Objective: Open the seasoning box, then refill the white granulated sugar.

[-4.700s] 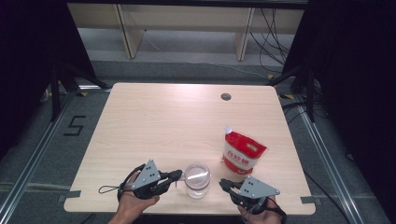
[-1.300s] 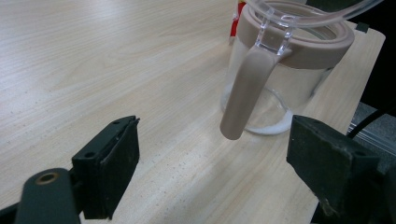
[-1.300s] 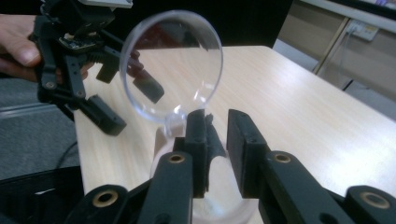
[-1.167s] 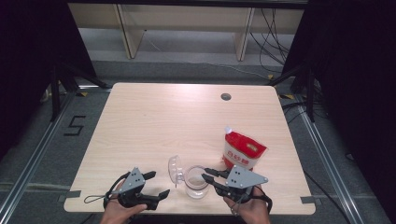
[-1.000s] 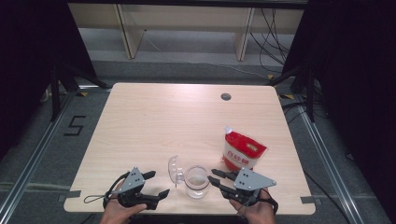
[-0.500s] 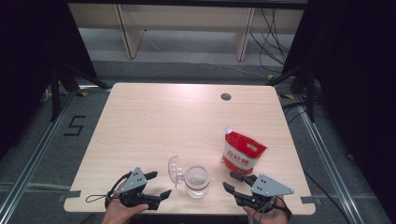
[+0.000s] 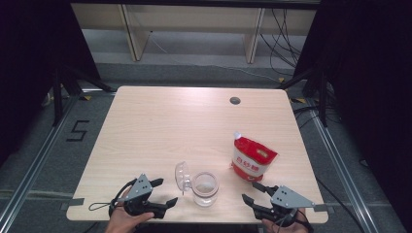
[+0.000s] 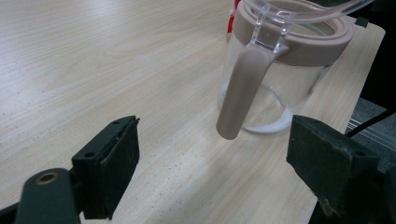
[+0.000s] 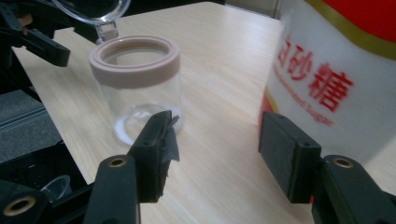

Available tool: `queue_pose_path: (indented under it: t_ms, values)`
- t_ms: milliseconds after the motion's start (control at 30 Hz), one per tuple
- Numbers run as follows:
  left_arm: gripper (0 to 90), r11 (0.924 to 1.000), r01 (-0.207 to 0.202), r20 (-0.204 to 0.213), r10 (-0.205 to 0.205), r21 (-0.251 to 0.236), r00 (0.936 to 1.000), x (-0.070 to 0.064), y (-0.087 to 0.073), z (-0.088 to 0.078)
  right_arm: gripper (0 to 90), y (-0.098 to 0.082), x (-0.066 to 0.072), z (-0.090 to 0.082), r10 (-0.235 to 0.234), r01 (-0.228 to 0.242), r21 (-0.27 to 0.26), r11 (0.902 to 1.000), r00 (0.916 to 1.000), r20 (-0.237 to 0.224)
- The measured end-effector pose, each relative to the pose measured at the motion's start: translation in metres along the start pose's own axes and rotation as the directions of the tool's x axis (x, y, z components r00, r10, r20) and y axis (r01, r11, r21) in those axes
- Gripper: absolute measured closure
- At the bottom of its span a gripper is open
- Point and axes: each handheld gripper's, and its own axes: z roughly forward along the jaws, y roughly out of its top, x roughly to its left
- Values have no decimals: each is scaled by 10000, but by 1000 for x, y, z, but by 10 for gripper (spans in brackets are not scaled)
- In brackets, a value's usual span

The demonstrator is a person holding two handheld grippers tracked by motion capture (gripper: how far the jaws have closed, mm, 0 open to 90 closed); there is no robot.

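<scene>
Both tongs black w/ blocky square pads; left tongs point(image 7: 163, 193) and right tongs point(image 7: 252, 191) each carry a grey three-cornered plate on top w/ small screws. Thin black cable trails from left.

**Open desk behind, crowded strip along the near edge**

The far and middle parts of the desk point(image 7: 160, 121) lie bare, leaving wide passage from side to side. Only a small round grommet hole point(image 7: 235, 101) sits near the far edge. Along the near edge, a glass jar point(image 7: 205, 188) stands in the middle, its clear lid point(image 7: 180, 176) flipped up on the left side and rising above the rim. A red and white sugar pouch point(image 7: 252, 161) stands upright to the right, apart from the jar, with a bare gap between them. The left hand-held gripper point(image 7: 160, 194) sits just left of the jar; the right hand-held gripper point(image 7: 253, 191) sits just in front of the pouch, jaws apart, nothing between them.
</scene>
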Motion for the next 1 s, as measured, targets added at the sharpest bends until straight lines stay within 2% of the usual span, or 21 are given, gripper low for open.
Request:
queue_pose_path:
  t_ms: [100, 133, 200, 233, 333, 367, 400, 433, 467, 500, 533, 633, 700, 733, 767, 800, 833, 867, 933, 1000]
  values:
    - [167, 10000, -47, -56, 47, 82, 10000, -1, 0, 0, 453, -3, -3, -5, -23, 24, -28, 10000, 9997, 232]
    - [167, 10000, -5, -73, 5, 75, 10000, -1, 0, 0, 452, -4, -3, -7, 234, -234, 9, 9997, 9991, 343]
    - [167, 10000, 68, -12, -68, -38, 10000, -1, 0, 0, 452, -4, -6, -7, 96, -96, -18, 10000, 9994, 325]
    - [167, 9999, 85, -14, -86, -81, 10000, -1, -1, 0, 452, -4, -6, -9, 178, -182, 146, 9997, 9994, 299]
    - [167, 9999, 78, -92, -79, -66, 9999, -1, -1, -1, 446, -5, -11, -13, 168, -172, 64, 9998, 9985, 516]
    - [167, 9999, 108, -92, -109, -79, 9999, -1, -1, -1, 439, -5, -11, -15, 487, -494, 64, 9988, 9959, 759]
    - [167, 10000, 36, -166, -35, 18, 9999, 0, -1, -2, 436, -6, -12, -15, 650, -658, 84, 9978, 9950, 755]
    - [167, 10000, 74, -94, -75, -52, 9999, -1, -1, -1, 433, -7, -15, -15, 369, -370, -2, 9993, 9961, 803]
    - [167, 10000, 10, -104, -10, -7, 9999, 0, -1, -2, 429, -7, -16, -16, 283, -288, 47, 9996, 9962, 822]
    - [167, 10000, -10, -157, 11, 28, 9999, -1, -1, -2, 421, -6, -18, -16, 88, -86, -18, 10000, 9948, 1011]
    - [167, 10000, -70, -135, 70, 23, 9999, -1, 0, -2, 403, -7, -19, -16, 288, -296, 54, 9995, 9932, 1130]
    - [167, 9997, -232, -110, 232, 21, 9997, 0, 0, -2, 392, -9, -23, -16, 490, -499, 50, 9987, 9930, 1079]
    - [167, 9998, -218, -69, 218, 14, 9997, 0, 0, -2, 359, -9, -29, -18, 592, -599, 2, 9982, 9869, 1502]
    - [167, 9998, -218, -69, 218, 14, 9997, 0, 0, -2, 359, -9, -29, -18, 592, -599, 2, 9982, 9869, 1502]
    - [167, 10000, 3, -118, -2, 21, 9999, -2, -1, -2, 318, -11, -34, -18, 779, -779, -68, 9969, 9827, 1678]
    - [167, 10000, 3, -118, -2, 21, 9999, -2, -1, -2, 318, -11, -34, -18, 779, -779, -68, 9969, 9827, 1678]
    - [167, 9998, -164, -62, 165, 94, 9998, 0, -1, -2, 298, -13, -38, -17, 1000, -1019, 21, 9948, 9801, 1716]
    - [167, 9996, -267, -54, 267, 102, 9996, 1, -1, -2, 297, -14, -41, -16, 889, -906, 16, 9959, 9801, 1777]
    - [167, 9993, -357, -47, 357, 107, 9994, 1, -1, -2, 286, -14, -42, -16, 954, -984, 84, 9951, 9795, 1774]
    - [167, 10000, -72, -93, 72, 52, 9999, -2, -2, -1, 270, -14, -45, -15, 839, -853, 1, 9964, 9808, 1761]
